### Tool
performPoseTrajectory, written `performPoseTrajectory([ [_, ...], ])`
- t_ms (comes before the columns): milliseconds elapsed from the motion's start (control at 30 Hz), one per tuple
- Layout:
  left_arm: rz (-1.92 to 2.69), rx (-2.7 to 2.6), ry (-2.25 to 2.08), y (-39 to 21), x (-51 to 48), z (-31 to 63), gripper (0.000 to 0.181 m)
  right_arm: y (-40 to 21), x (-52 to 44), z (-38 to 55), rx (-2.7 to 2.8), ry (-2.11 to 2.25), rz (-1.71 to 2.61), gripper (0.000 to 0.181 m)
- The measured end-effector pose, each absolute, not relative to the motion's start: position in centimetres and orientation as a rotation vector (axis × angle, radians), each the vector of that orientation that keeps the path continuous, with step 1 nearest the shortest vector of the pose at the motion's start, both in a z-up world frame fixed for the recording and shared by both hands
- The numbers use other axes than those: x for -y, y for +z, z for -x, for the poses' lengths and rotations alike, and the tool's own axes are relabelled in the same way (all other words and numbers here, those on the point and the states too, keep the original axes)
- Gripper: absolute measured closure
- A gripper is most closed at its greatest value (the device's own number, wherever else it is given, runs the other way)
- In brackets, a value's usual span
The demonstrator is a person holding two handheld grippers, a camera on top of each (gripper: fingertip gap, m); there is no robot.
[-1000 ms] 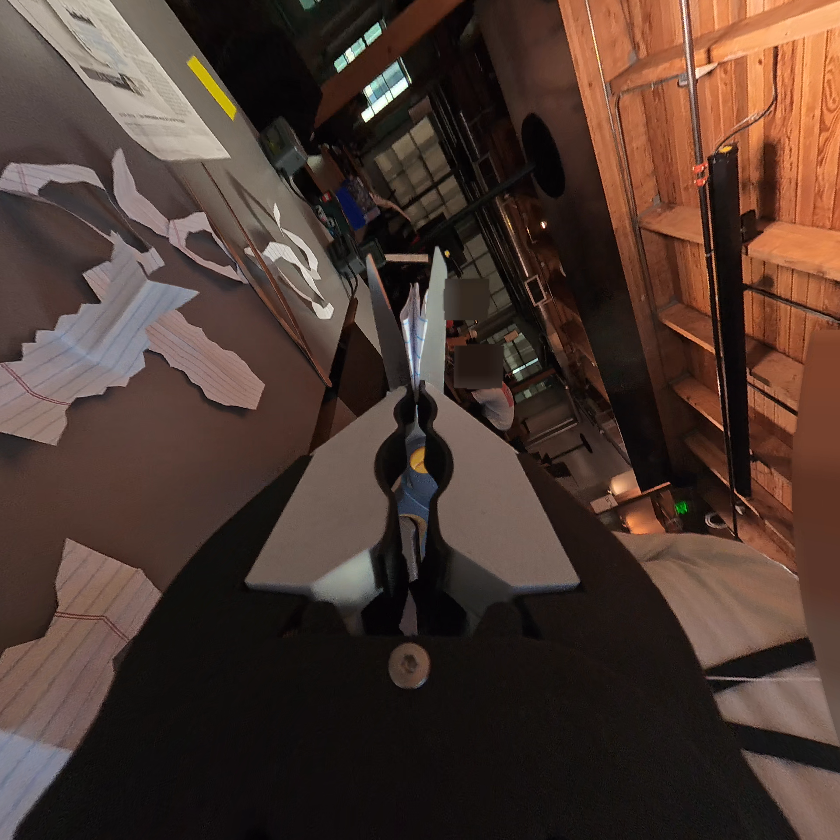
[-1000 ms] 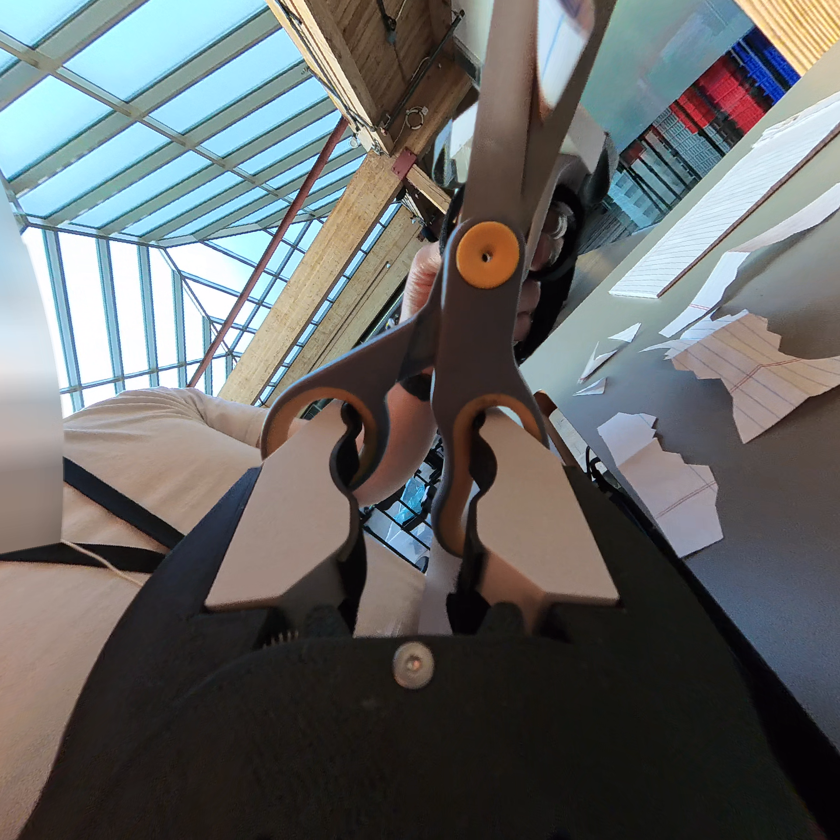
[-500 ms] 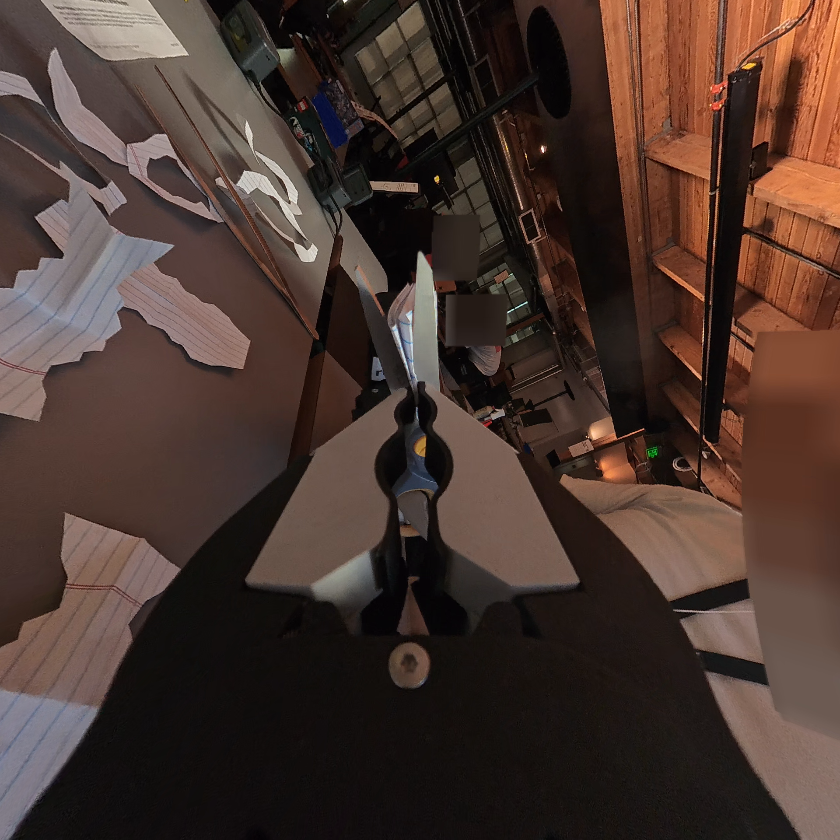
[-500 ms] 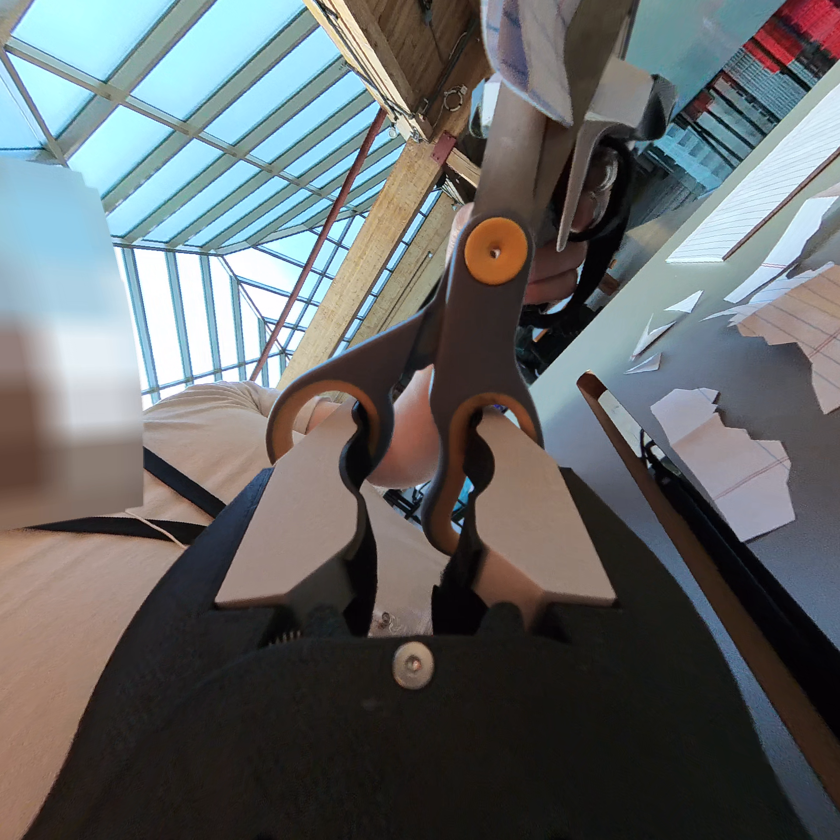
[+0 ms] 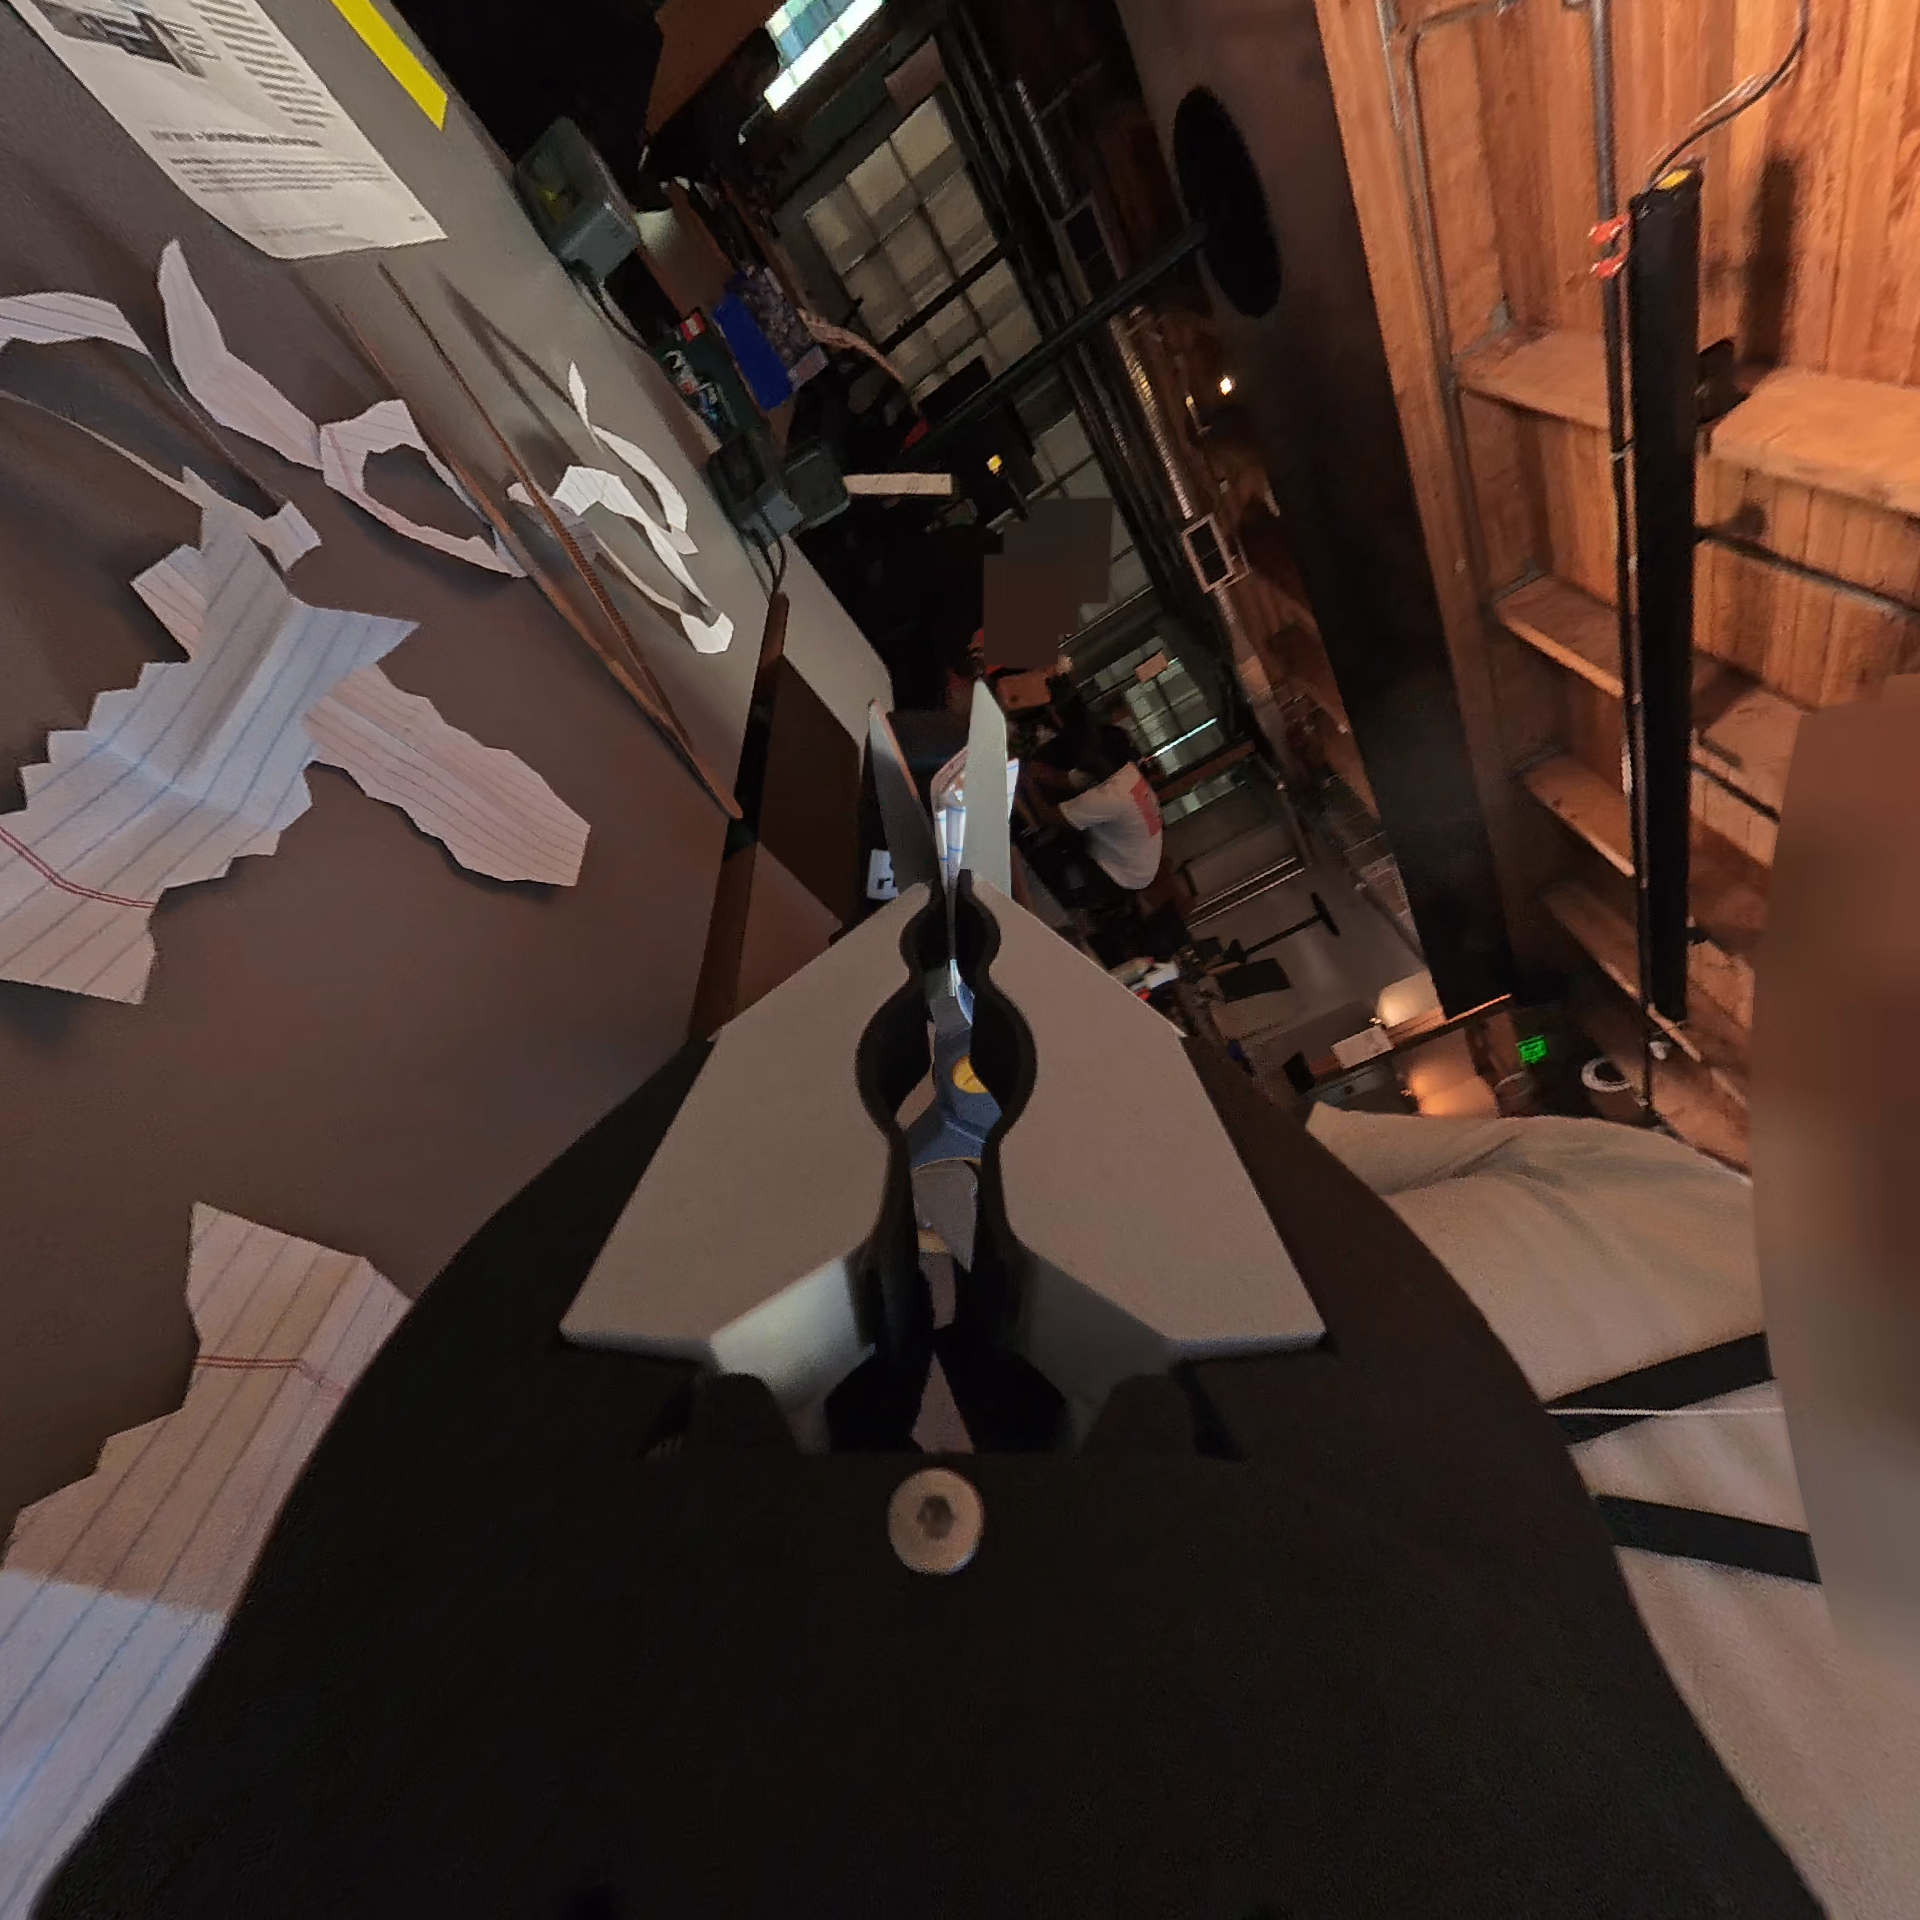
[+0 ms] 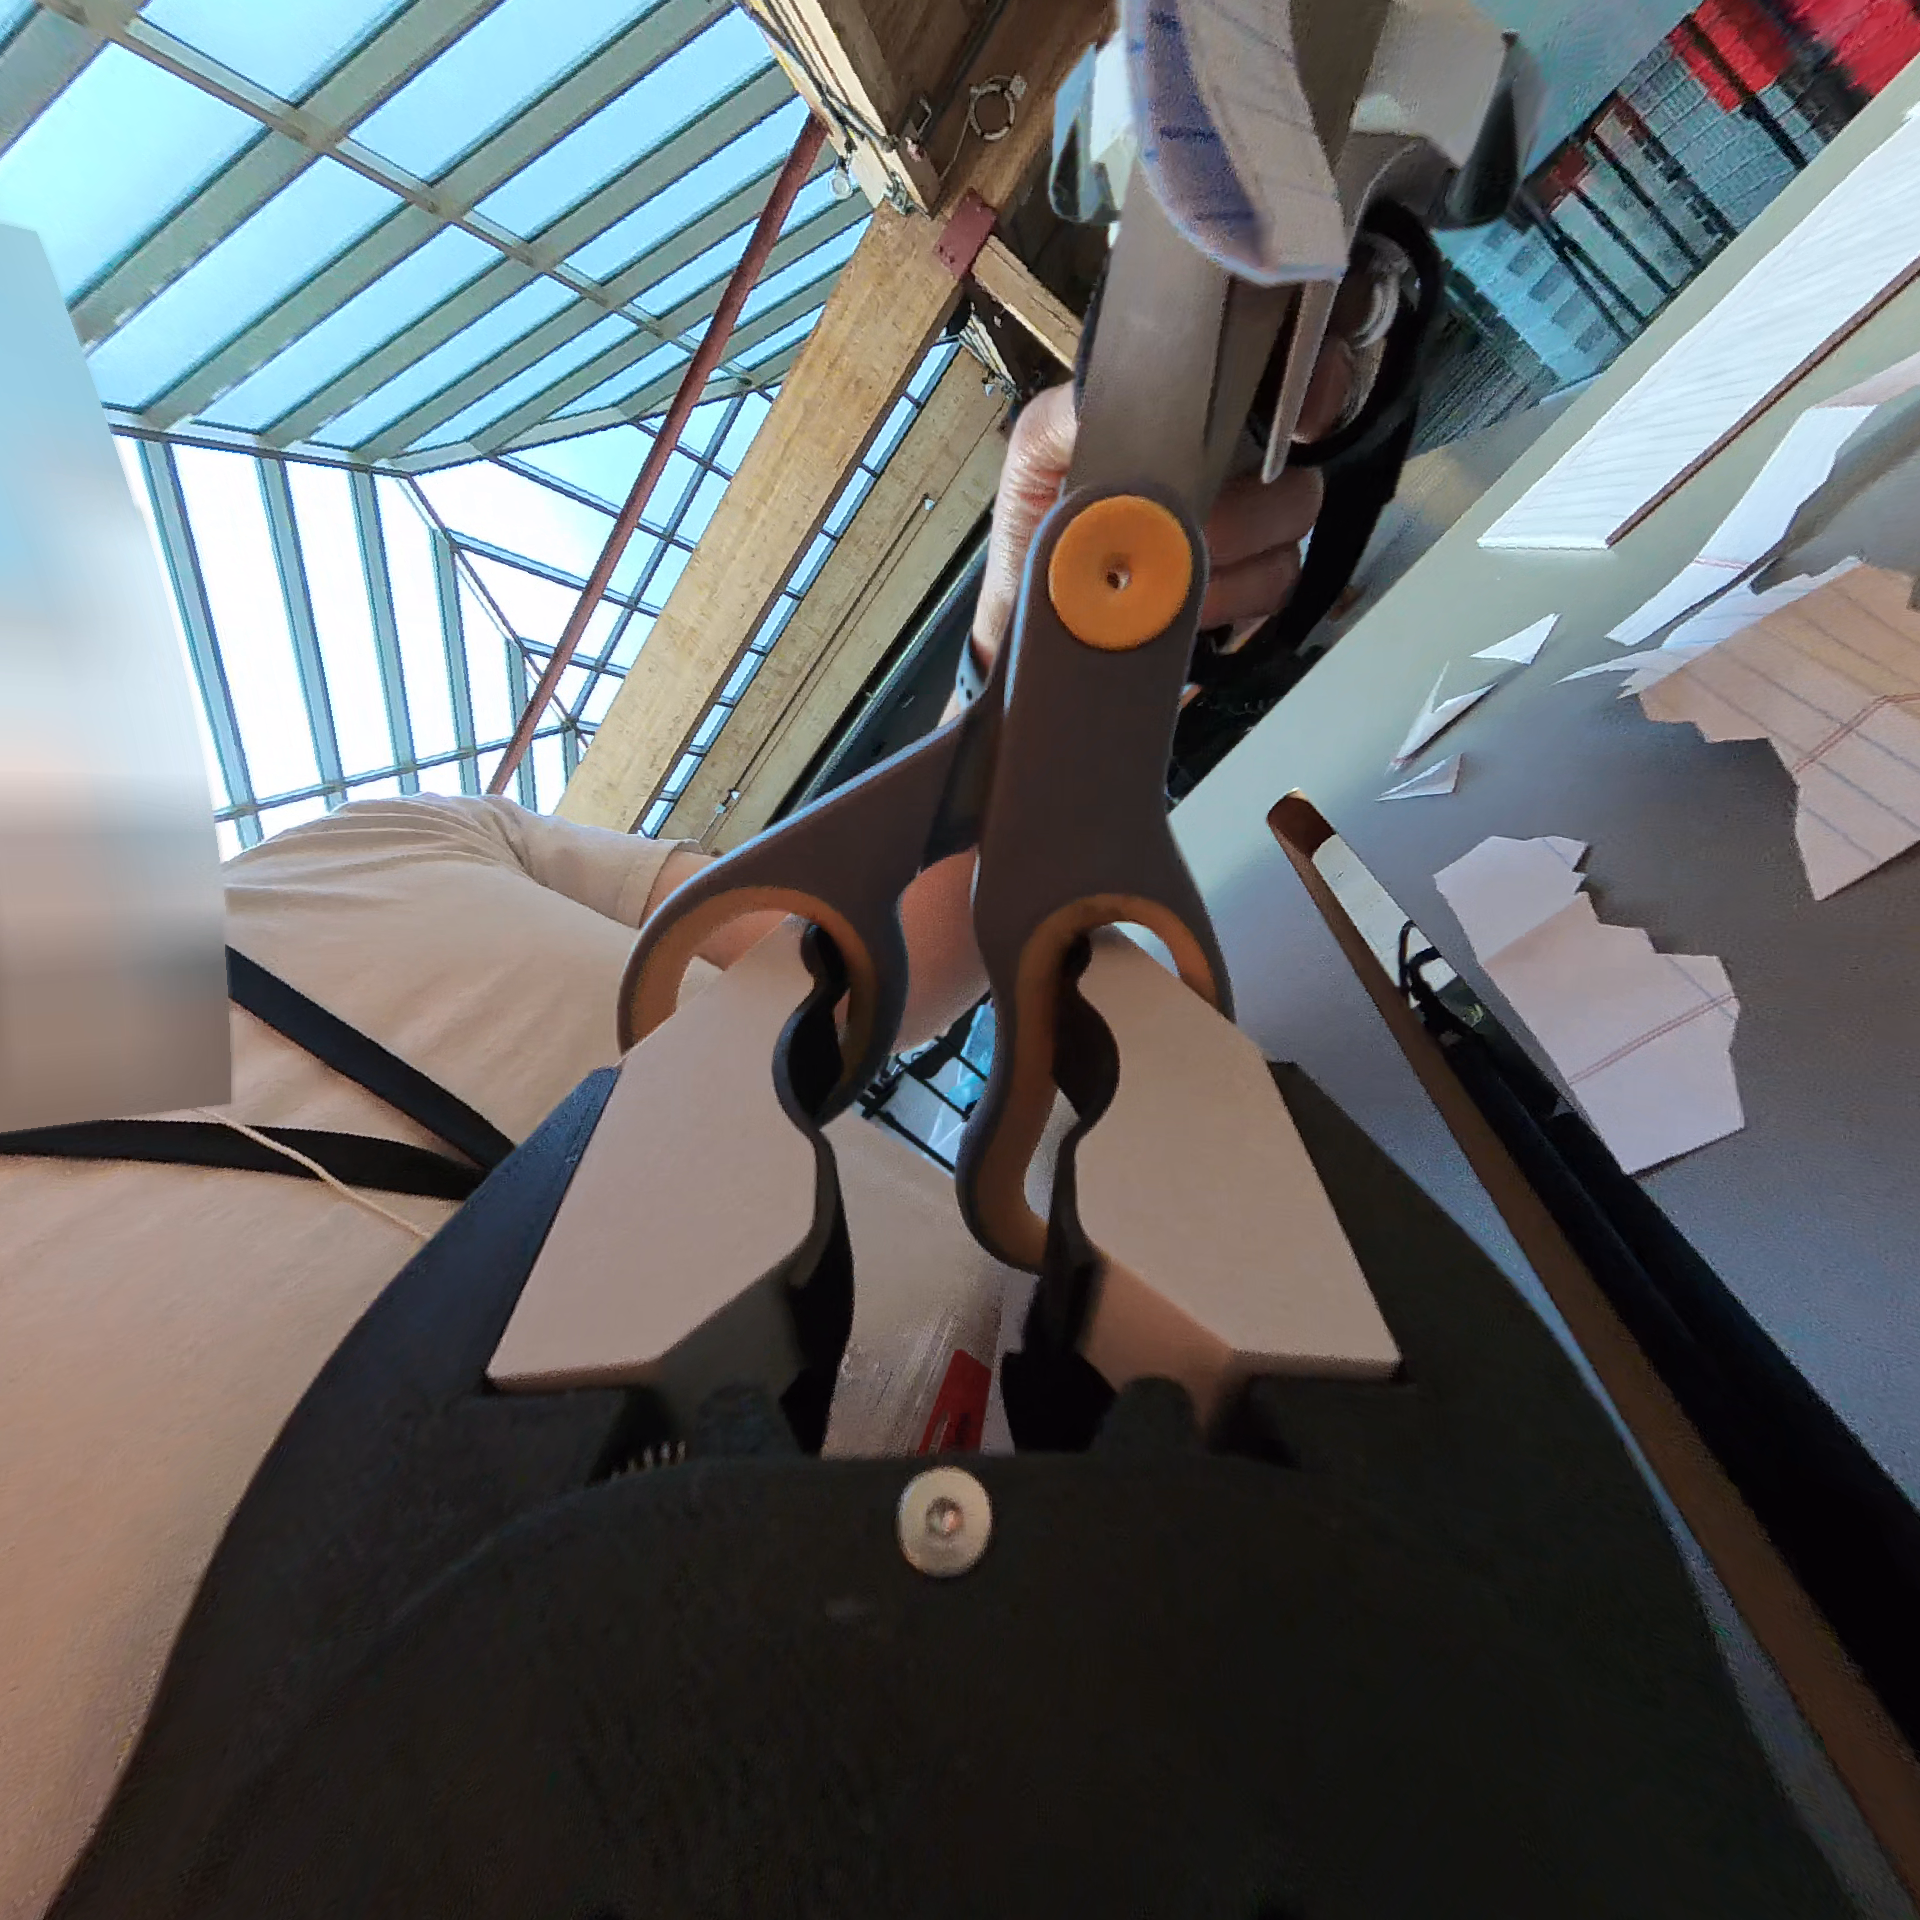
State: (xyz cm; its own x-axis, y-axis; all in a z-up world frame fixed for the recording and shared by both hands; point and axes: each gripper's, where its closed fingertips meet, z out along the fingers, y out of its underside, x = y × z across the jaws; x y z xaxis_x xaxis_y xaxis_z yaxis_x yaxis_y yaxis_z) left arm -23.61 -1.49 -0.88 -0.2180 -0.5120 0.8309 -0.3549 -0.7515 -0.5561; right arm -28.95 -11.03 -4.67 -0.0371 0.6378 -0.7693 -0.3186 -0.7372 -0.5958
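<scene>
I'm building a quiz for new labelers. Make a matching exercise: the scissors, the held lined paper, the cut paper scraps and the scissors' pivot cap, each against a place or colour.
1 scissors
2 held lined paper
3 paper scraps
4 pivot cap

A orange
B lying on the dark table
C handle loops over fingers of the right gripper
D pinched in the left gripper, between the blades

Pairs: 1-C, 2-D, 3-B, 4-A
</scene>
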Motion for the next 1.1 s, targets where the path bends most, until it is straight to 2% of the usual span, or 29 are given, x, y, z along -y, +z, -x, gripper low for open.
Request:
performPoseTrajectory([
  [267, 1.938, -1.201, -2.023, -0.8, 2.1, 23.5, 0.181, -3.6, 11.1, 28.8, 0.313, 1.901, 1.544, 0.141],
  [800, 2.05, -1.19, -2.176, -3.4, 2.1, 22.9, 0.181, -6.0, 11.3, 28.8, 0.275, 1.855, 1.605, 0.153],
  [1100, 2.077, -1.261, -2.19, -3.2, 2.7, 23.7, 0.181, -5.5, 11.7, 28.6, 0.297, 1.931, 1.609, 0.148],
])
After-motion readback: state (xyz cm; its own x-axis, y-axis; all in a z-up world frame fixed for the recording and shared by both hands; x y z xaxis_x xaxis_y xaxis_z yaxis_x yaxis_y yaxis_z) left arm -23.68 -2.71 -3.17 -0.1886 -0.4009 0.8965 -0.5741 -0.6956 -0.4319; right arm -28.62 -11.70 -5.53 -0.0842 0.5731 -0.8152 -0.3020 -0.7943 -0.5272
